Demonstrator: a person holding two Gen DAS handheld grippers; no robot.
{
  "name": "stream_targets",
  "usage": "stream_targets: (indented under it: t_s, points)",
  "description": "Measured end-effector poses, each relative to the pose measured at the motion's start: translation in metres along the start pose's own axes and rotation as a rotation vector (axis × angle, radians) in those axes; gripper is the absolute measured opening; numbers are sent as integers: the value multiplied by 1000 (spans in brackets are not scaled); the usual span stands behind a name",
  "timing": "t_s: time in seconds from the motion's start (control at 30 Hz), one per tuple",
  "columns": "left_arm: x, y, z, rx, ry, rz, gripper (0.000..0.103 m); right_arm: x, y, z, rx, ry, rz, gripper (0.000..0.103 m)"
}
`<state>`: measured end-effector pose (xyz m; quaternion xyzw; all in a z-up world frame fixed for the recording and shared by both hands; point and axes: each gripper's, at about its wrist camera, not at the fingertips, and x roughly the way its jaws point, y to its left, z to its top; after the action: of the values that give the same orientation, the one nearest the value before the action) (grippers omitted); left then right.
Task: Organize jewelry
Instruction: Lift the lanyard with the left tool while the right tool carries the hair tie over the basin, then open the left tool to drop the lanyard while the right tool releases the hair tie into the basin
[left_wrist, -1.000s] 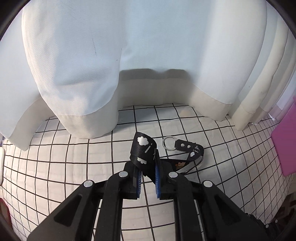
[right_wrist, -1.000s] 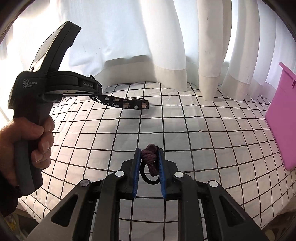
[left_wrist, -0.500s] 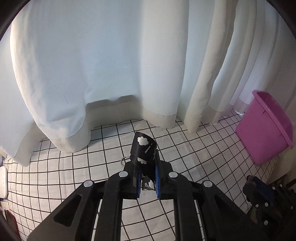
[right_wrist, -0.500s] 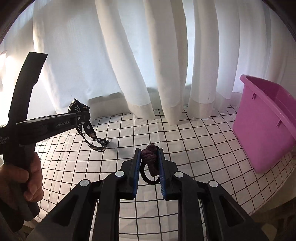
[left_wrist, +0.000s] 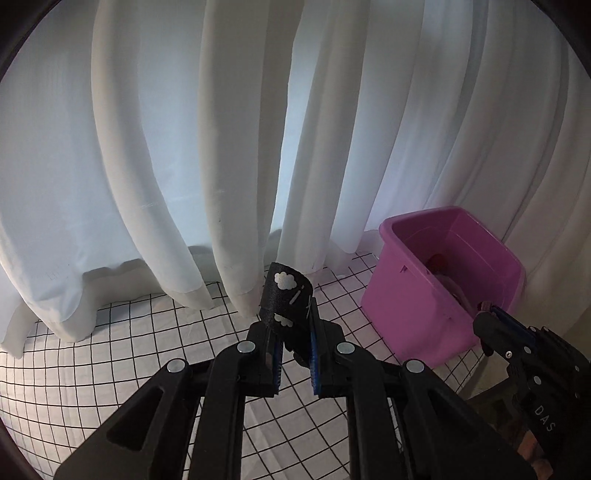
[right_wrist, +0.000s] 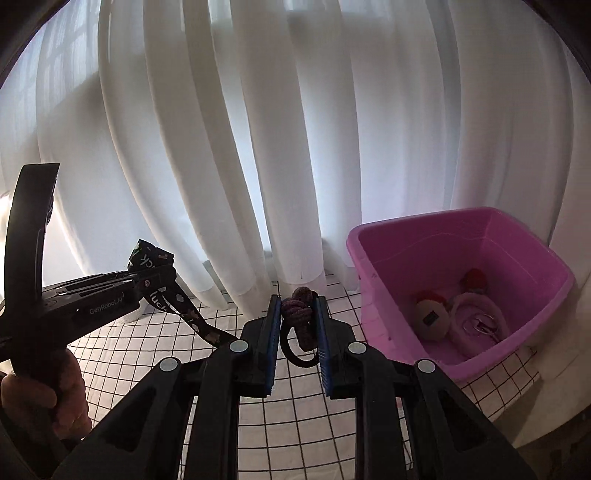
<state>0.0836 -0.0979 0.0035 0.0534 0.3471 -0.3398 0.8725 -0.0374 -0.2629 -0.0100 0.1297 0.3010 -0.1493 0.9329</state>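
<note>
White black-grid cloth (right_wrist: 295, 424) beneath; white curtains (right_wrist: 258, 147) ahead. Left hand-held gripper (right_wrist: 159, 280), marked "GenRobot.AI", pinching lanyard (right_wrist: 184, 310); right hand-held gripper (right_wrist: 297, 325) pinching hair tie (right_wrist: 301, 314).

Backlit: daylight through the white curtains (left_wrist: 229, 155), foreground dim, tongs nearly silhouetted. Heavy fisheye bending, black vignette at corners. Focus sharp, no motion blur.
</note>
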Motion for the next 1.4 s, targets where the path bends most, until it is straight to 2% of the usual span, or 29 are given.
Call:
stream_targets:
  t_s: [0.23, 0.43, 0.63, 0.73, 0.87, 1.13, 1.23, 1.4]
  points:
    - [3, -98, 50, -9, -92, -26, 12, -25, -115, 46, 10, -91, 10, 18]
    - [8, -178, 80, 22, -151, -46, 12, -19, -201, 74, 57, -93, 16, 18]
    - [40, -227, 97, 20, -113, -50, 12, 8, -261, 87, 121, -43, 21, 18]
    - [63, -240, 98, -5, -61, -51, 12, 22, -282, 89, 149, -16, 15, 18]
    - [82, -254, 107, -32, -37, -53, 12, 36, -300, 89, 178, 18, 23, 18]
    - [72, -272, 124, -4, -101, -35, 12, 39, -314, 101, 166, 2, 48, 19]
    - [89, -272, 116, -1, -67, -11, 12, 51, -318, 100, 171, 24, 56, 18]
    - [123, -266, 97, -20, 36, 61, 12, 75, -327, 92, 198, 98, 65, 18]
